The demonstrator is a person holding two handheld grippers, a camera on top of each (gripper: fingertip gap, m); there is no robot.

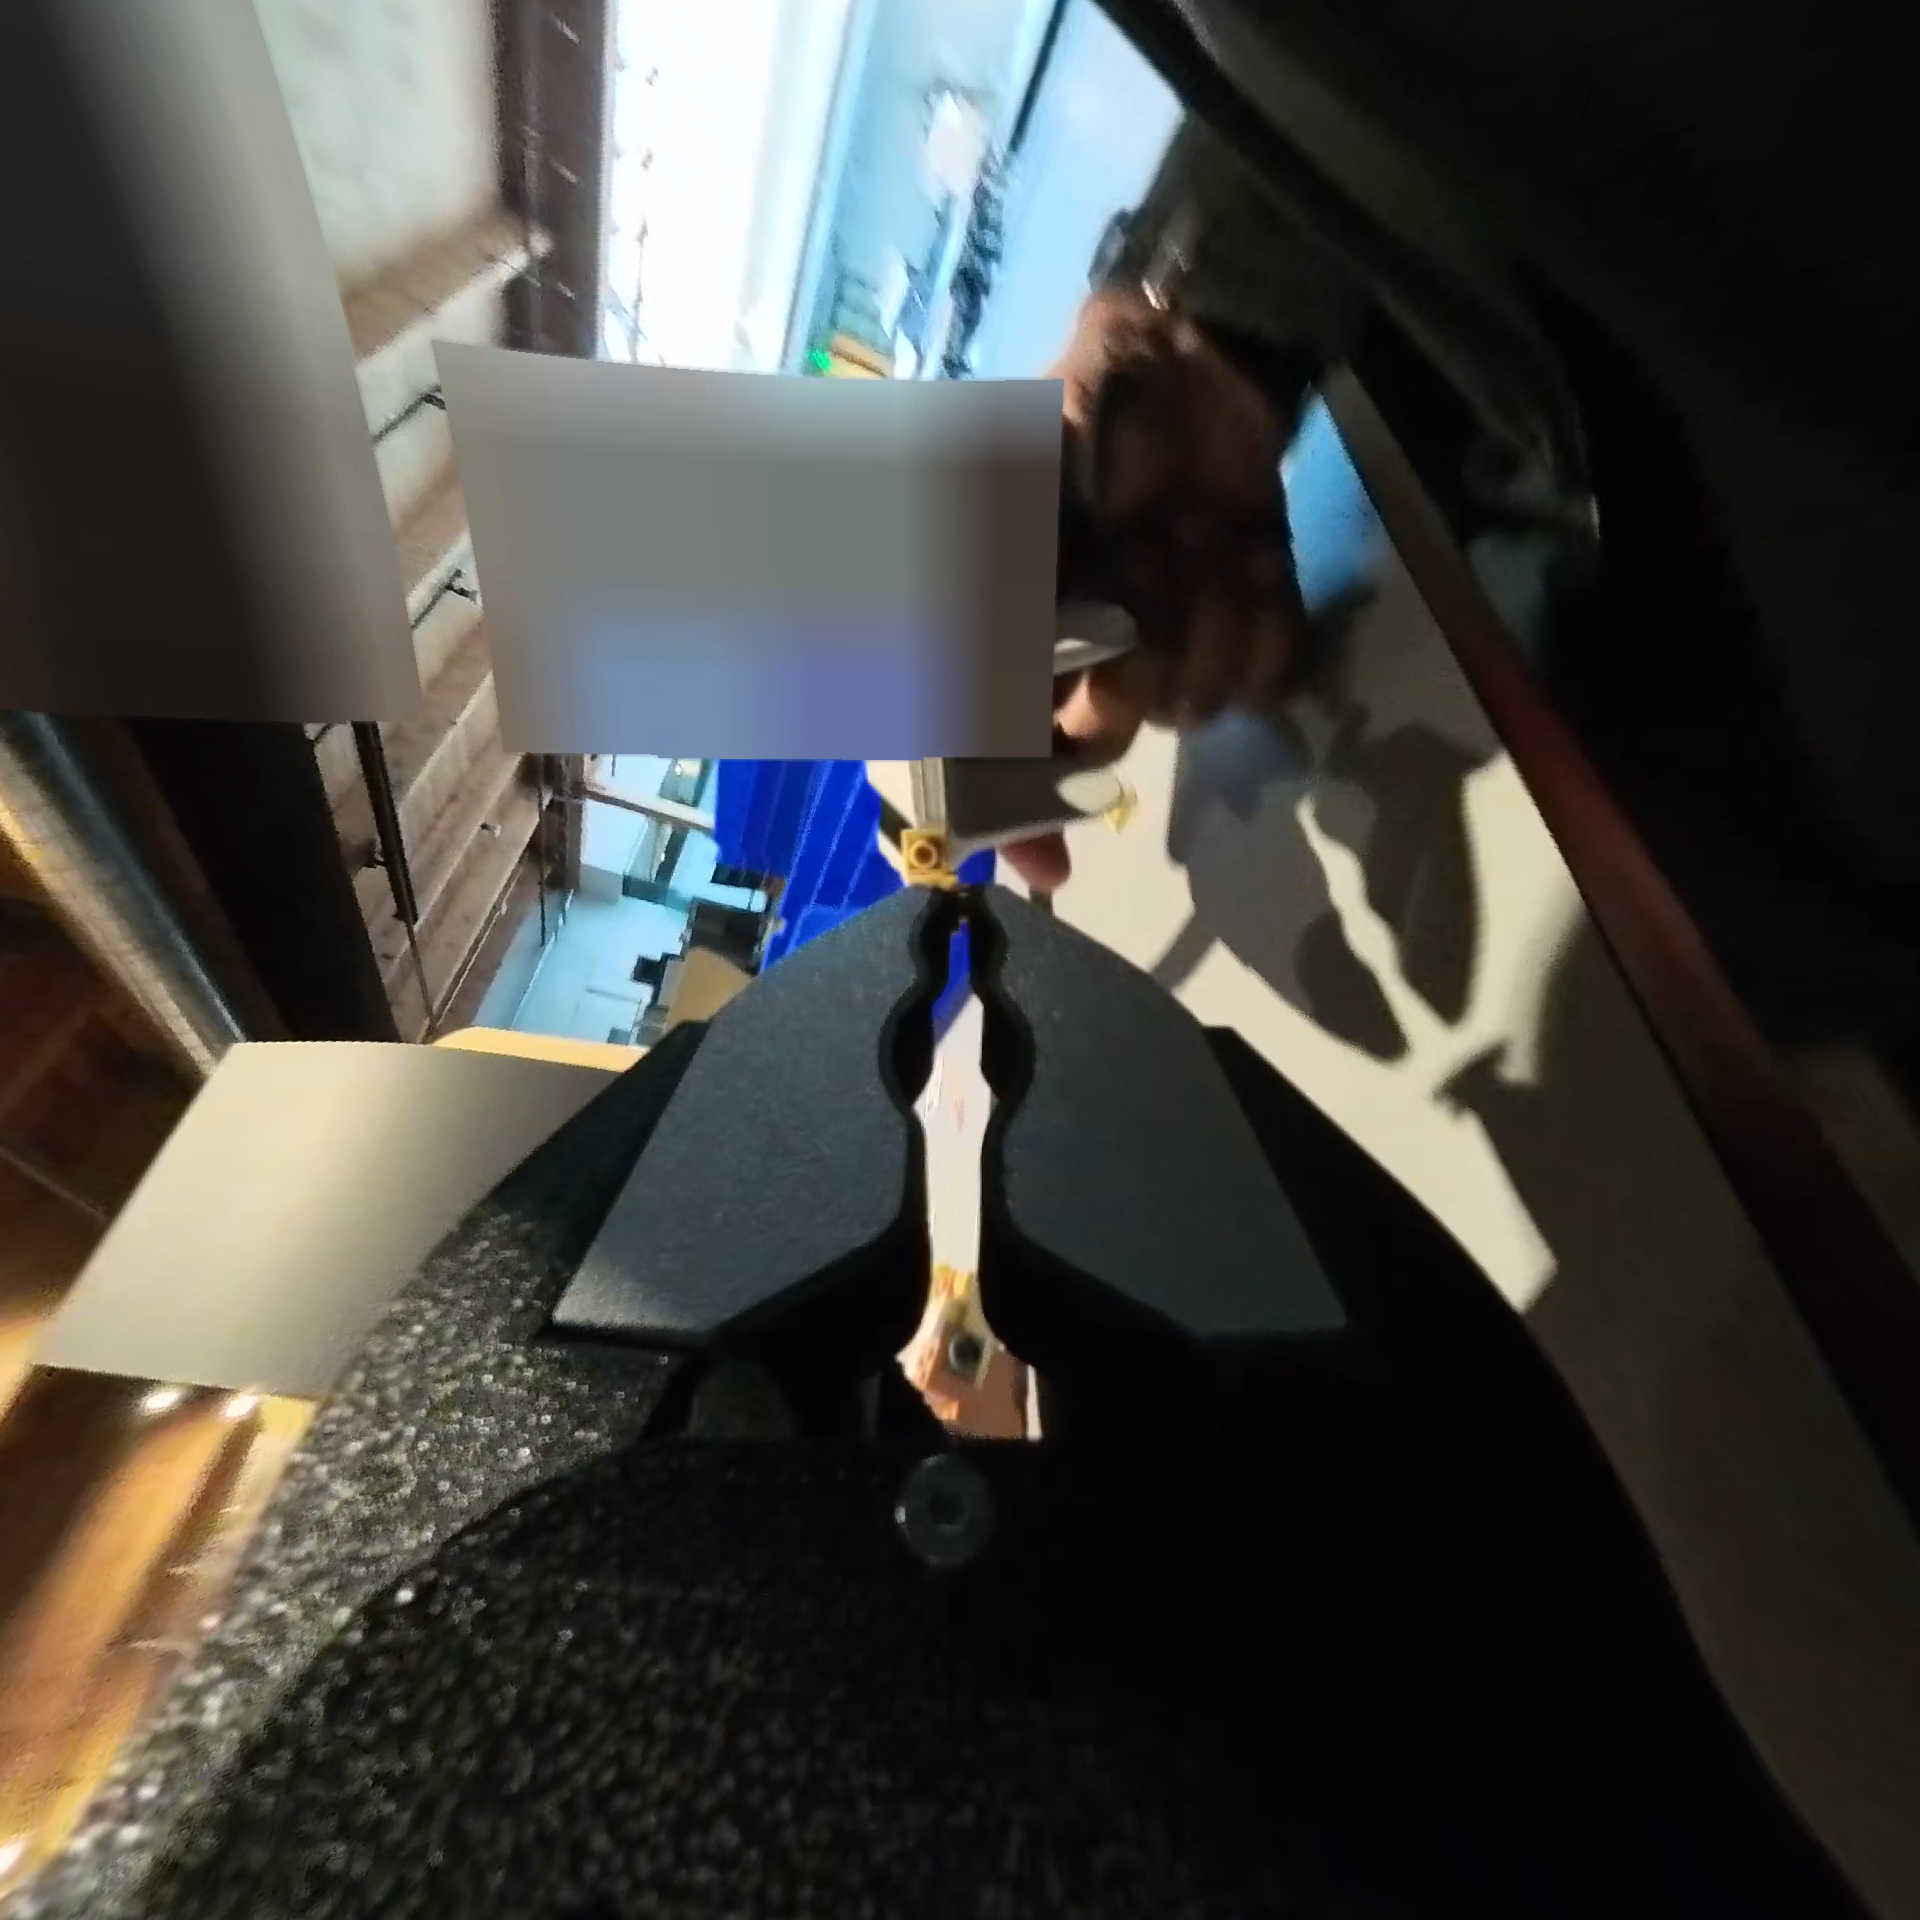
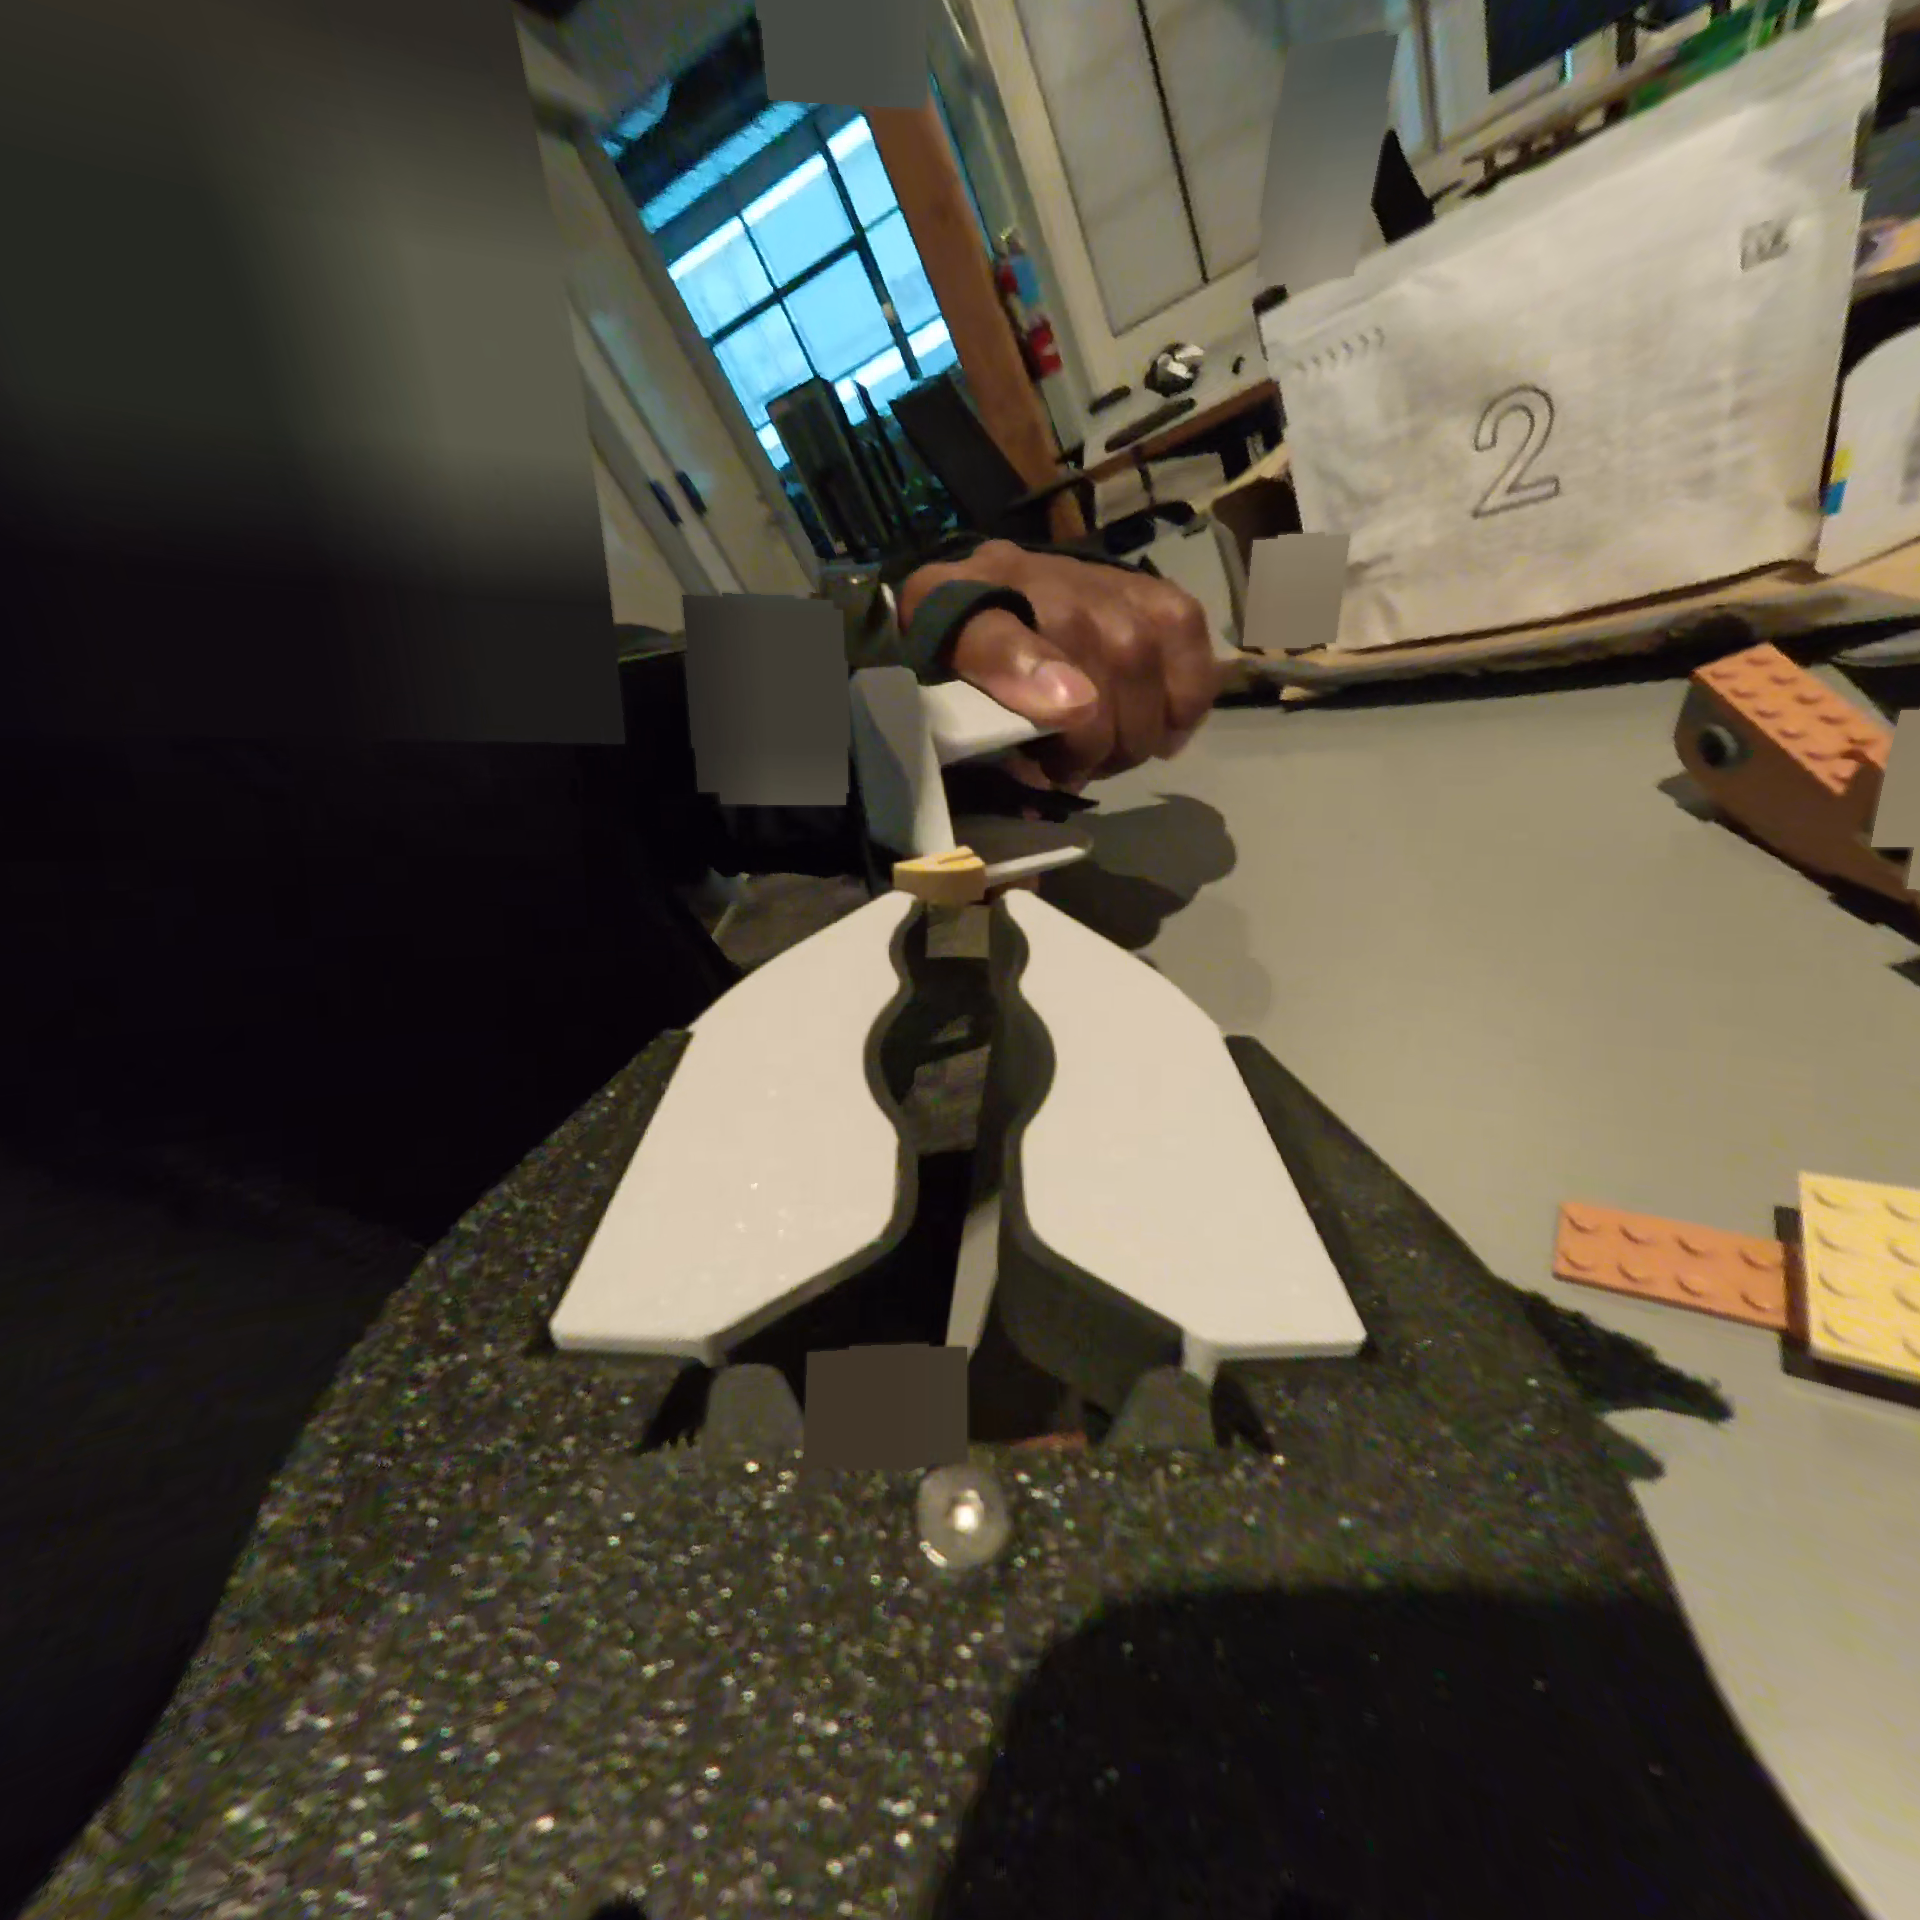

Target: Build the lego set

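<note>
1. The left wrist view is tilted sideways, with strong daylight from blown-out windows (image 1: 717, 187) and motion blur over the far hand (image 1: 1174, 540).
2. Hard, dark shadows fall across the pale table (image 1: 1351, 883), and the right side sinks into black.
3. The right wrist view is dimmer and evenly lit, sharper at the centre, with a blue-tinted window (image 2: 800, 260) behind.
4. Both views bend outward at the edges.
</note>
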